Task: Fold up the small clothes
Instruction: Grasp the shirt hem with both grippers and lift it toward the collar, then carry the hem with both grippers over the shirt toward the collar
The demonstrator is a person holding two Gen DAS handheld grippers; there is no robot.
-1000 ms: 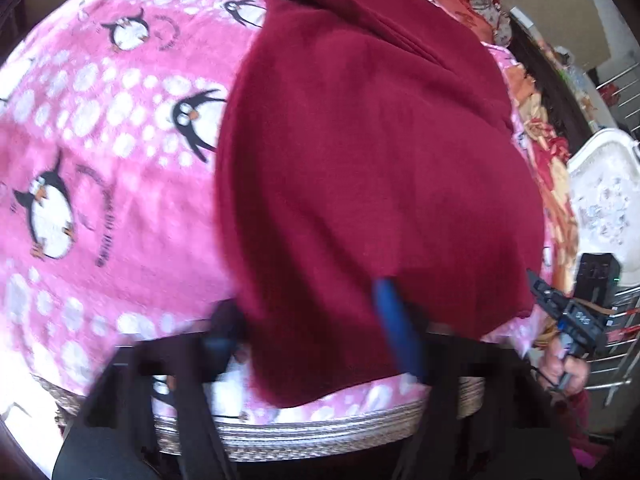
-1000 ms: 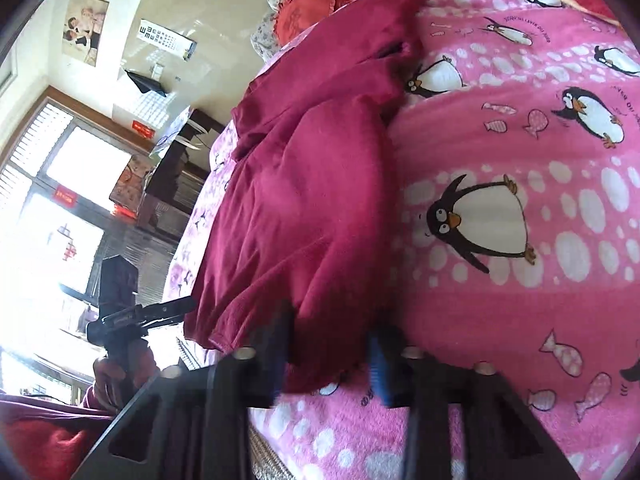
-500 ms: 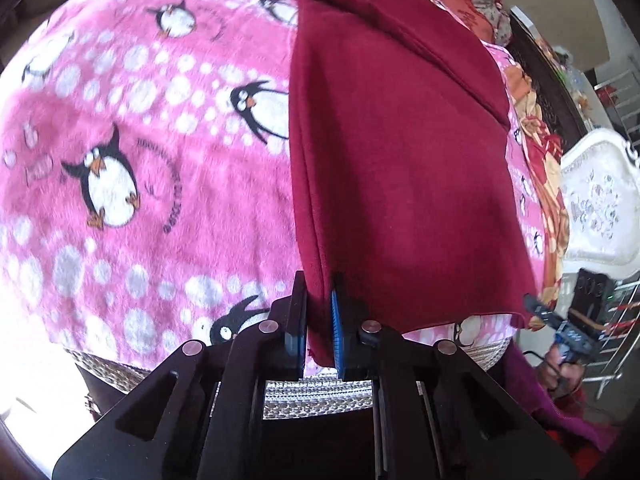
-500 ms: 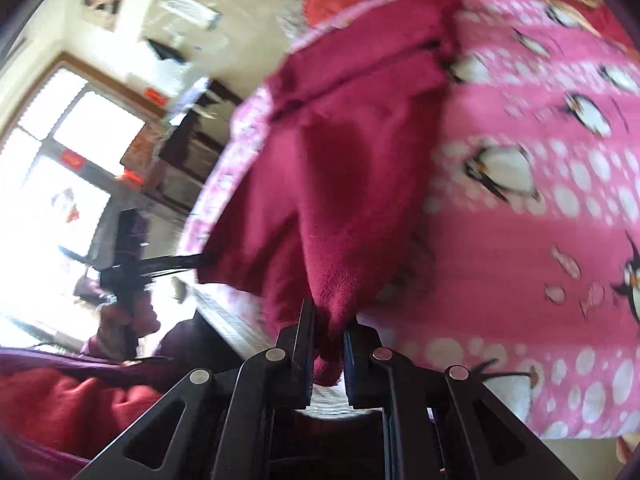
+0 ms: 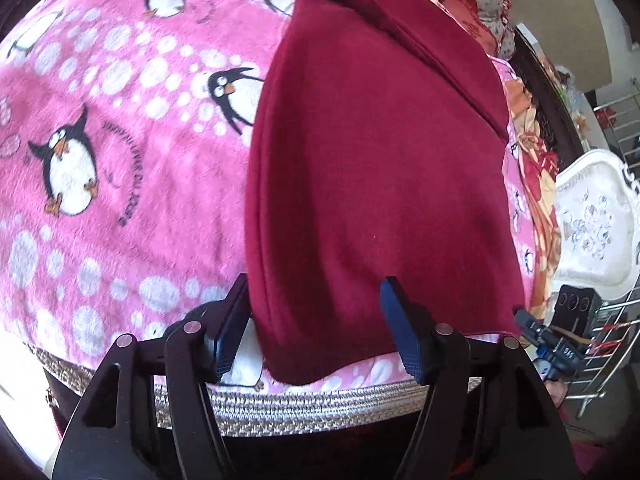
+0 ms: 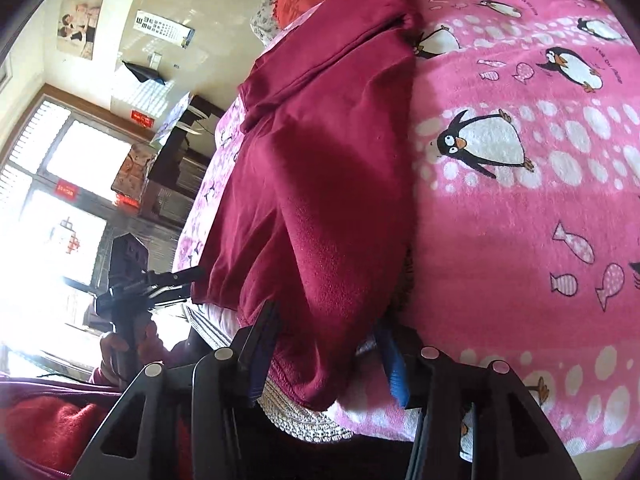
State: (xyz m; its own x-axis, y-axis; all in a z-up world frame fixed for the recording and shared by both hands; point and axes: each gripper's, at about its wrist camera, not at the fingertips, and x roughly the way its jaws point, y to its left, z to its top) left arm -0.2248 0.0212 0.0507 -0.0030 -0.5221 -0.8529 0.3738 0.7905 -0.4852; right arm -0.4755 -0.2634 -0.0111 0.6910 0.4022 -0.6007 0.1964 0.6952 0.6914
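**Two grippers letting go of a dark red garment on a penguin blanket**

A dark red garment (image 5: 376, 184) lies folded lengthwise on a pink blanket (image 5: 120, 128) printed with penguins and white spots. The garment runs from the near edge of the bed away toward the pillows (image 6: 296, 0) at the far end. Its near hem hangs slightly over the blanket's edge, above a woven straw mat (image 5: 304, 412) that shows beneath.

The left gripper (image 5: 316, 328) sits at the garment's near corner. Its jaws are opening and stand wide apart, with the corner of the cloth lying between them. The left pad is just beside the folded edge; the right pad rests over the fabric, though whether it touches is hard to tell.

The right gripper (image 6: 328, 356) is at the other near corner. Its jaws are also opening, with a bunched flap of the cloth between the blue pads (image 6: 394, 364), no longer pinched.

From the right wrist view, the person's hand (image 6: 128, 348) holding the other gripper shows at the left, before a bright window (image 6: 60, 184).
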